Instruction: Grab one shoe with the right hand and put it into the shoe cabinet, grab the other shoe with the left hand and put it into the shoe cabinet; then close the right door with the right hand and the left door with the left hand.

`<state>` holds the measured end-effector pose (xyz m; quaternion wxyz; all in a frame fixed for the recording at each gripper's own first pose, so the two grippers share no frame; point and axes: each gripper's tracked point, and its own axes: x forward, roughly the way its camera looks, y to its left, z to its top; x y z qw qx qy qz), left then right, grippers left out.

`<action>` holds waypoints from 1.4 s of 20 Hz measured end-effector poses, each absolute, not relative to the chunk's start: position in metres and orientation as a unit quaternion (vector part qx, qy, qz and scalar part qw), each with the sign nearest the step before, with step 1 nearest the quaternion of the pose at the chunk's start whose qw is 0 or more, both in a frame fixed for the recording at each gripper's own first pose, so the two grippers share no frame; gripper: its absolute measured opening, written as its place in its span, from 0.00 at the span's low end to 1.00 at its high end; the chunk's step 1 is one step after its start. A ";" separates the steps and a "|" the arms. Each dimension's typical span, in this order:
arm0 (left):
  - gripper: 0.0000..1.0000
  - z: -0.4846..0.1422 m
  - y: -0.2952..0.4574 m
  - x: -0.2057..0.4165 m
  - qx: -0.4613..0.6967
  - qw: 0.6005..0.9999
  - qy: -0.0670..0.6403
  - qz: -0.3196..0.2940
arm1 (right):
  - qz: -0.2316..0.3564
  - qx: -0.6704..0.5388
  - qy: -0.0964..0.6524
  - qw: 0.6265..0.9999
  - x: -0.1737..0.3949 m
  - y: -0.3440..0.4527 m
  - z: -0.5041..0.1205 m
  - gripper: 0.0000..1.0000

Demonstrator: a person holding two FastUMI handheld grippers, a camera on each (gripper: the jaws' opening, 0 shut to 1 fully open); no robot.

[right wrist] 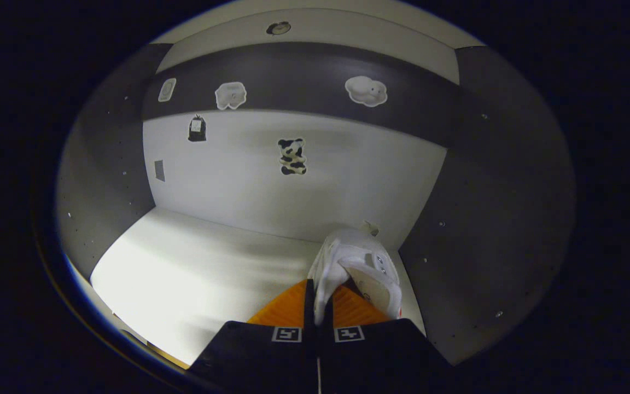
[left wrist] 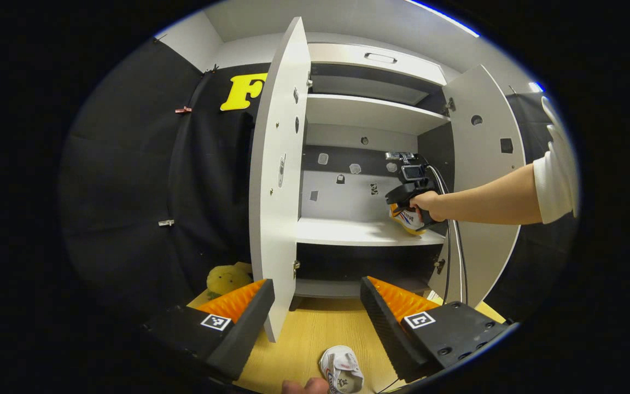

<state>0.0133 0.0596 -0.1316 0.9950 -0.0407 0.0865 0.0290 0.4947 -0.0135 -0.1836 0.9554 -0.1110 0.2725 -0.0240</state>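
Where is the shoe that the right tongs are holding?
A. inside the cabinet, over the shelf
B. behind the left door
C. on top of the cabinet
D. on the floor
A: in the right gripper view the right tongs pinch the white shoe inside the cabinet, over its shelf, near the right wall.

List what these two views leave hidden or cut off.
- Left gripper view: the white canvas shoe on the wooden floor is cut off by the bottom edge.
- Left gripper view: a hand and the right tool hide most of the second shoe.
- Right gripper view: that white shoe's sole faces away.
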 end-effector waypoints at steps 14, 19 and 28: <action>0.99 -0.127 0.057 0.010 -0.041 0.995 0.081 0.038 | -0.044 -0.095 0.309 0.945 0.479 -0.001 -0.201 0.70; 0.99 -0.125 0.058 0.001 -0.043 0.995 0.077 0.041 | -0.032 -0.102 0.280 0.954 0.452 0.007 -0.175 0.90; 0.99 -0.127 0.057 -0.014 -0.041 0.996 0.074 0.038 | 0.003 -0.073 0.122 0.990 0.373 0.023 -0.064 0.94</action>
